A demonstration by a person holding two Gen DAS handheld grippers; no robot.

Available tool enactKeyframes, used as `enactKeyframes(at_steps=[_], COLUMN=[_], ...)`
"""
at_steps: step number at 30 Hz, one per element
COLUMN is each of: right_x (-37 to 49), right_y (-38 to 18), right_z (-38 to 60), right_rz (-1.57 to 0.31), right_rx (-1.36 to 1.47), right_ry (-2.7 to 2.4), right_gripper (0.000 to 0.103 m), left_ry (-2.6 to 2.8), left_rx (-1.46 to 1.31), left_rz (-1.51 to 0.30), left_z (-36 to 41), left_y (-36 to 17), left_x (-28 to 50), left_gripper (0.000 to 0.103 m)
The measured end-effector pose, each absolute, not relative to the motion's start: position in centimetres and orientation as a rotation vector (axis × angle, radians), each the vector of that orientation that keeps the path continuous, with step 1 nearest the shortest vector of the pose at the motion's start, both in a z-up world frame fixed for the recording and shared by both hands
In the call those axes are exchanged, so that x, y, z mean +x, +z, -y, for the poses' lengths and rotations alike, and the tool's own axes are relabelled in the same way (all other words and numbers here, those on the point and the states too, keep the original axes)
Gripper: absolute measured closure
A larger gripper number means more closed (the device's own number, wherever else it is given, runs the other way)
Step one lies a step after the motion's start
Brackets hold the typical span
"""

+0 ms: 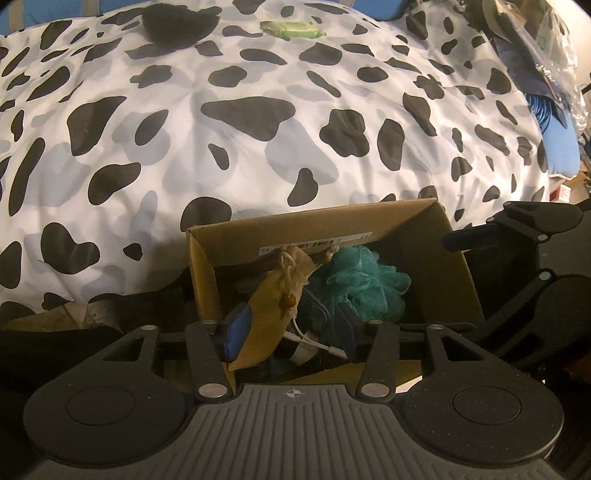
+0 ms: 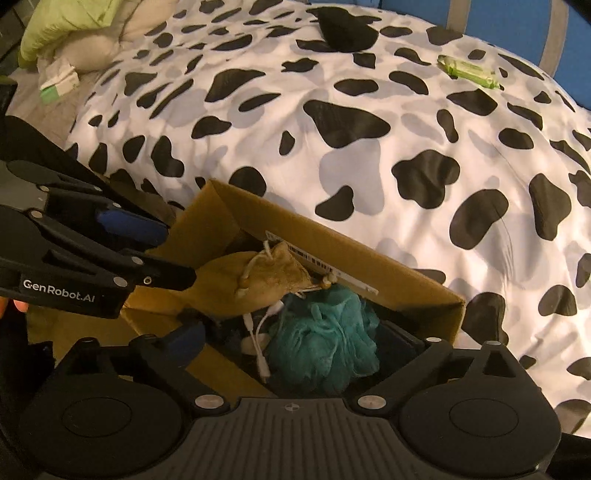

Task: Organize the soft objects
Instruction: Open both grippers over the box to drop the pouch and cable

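place: bedroom (home) | evidence: cow-print duvet (image 1: 258, 122), pillows (image 2: 92, 33)

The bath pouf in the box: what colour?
Teal bath pouf, clearest in the right wrist view.

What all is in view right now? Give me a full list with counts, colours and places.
Open cardboard box: one, brown, at the bed's near edge.
Drawstring cloth pouch: one, tan, in the box, left side.
Mesh bath pouf: one, teal, in the box, right side.
Thin cable: one, white, between pouch and pouf.
Cow-print duvet: one, white with black patches, covering the bed.
Fuzzy dark item: one, black, far on the duvet.
Wipes packet: one, green, far on the duvet.
Left gripper: black, blue pads, jaws apart around the pouch.
Right gripper: black, open over the box.
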State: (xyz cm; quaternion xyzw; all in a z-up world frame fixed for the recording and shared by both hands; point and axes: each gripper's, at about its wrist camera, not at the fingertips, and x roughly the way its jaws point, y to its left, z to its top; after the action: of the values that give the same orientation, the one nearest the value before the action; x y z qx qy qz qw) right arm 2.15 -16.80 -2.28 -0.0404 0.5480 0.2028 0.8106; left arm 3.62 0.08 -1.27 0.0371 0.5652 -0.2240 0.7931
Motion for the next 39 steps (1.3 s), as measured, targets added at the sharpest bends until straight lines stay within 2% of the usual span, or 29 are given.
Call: enactKeyframes(at_steps=[21, 39], right_x=[2.8, 3.4], right_y=[-2.5, -0.2], right_z=[18.0, 19.8], right_rz=[-1.177, -1.035], right_rx=[-0.081, -0.018], right_ry=[0.320, 0.209], right_gripper=[0.000, 0.000], left_ry=[-0.466, -0.435], left_rx=[0.074, 0.027], left_rz=[-1.210, -1.078], left_z=[-0.1, -0.5], left_y=[-1.1, 0.8], left_x=[3.8, 4.3], left_gripper=[0.054, 0.054])
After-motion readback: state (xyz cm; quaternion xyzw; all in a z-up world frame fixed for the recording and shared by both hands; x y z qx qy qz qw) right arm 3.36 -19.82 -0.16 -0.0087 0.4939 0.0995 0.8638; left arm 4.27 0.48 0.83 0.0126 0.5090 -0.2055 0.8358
